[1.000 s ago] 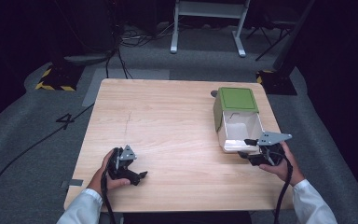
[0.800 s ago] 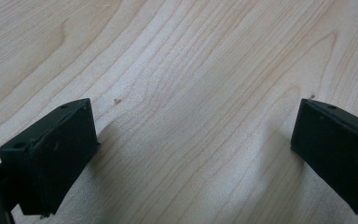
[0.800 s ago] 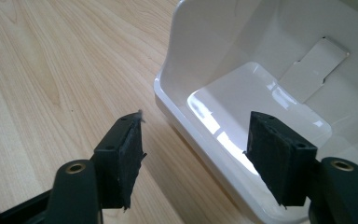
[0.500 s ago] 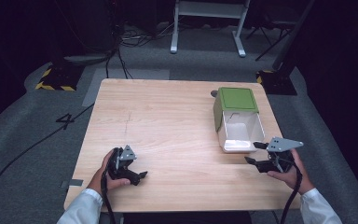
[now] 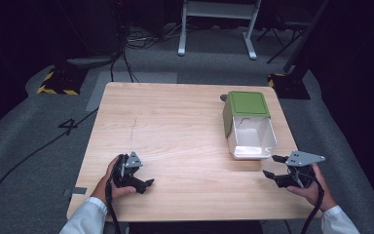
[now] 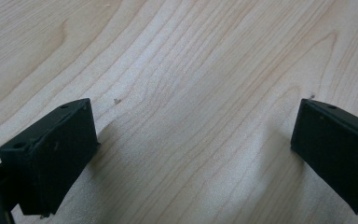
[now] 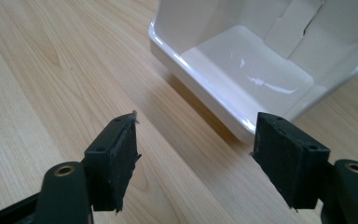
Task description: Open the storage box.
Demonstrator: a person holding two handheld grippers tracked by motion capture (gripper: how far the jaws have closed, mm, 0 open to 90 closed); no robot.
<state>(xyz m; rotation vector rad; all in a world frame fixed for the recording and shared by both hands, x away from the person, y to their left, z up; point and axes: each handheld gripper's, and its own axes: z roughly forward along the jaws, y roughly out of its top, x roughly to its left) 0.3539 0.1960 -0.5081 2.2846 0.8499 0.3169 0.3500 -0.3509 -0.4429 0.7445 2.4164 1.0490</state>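
Left tool (image 5: 143,184) sat low at the near left of the pale wooden worktop (image 5: 175,126), jaws spread wide, gripping nothing. Right tool (image 5: 274,168) hovered just short of the white plastic bin with the green lid (image 5: 249,126), jaws wide and empty too.

Wooden table (image 5: 175,126), pale grain, faint dark scratch left of centre. White bin (image 5: 249,134) with green lid (image 5: 247,104) lying on its side at right half, open mouth toward near edge, inside bare. Grey floor (image 5: 39,146) around, "4" marked on it at left. Yellow-black striped block (image 5: 57,83) far left. White frame legs (image 5: 216,24) behind table. Cables (image 5: 126,39) across floor
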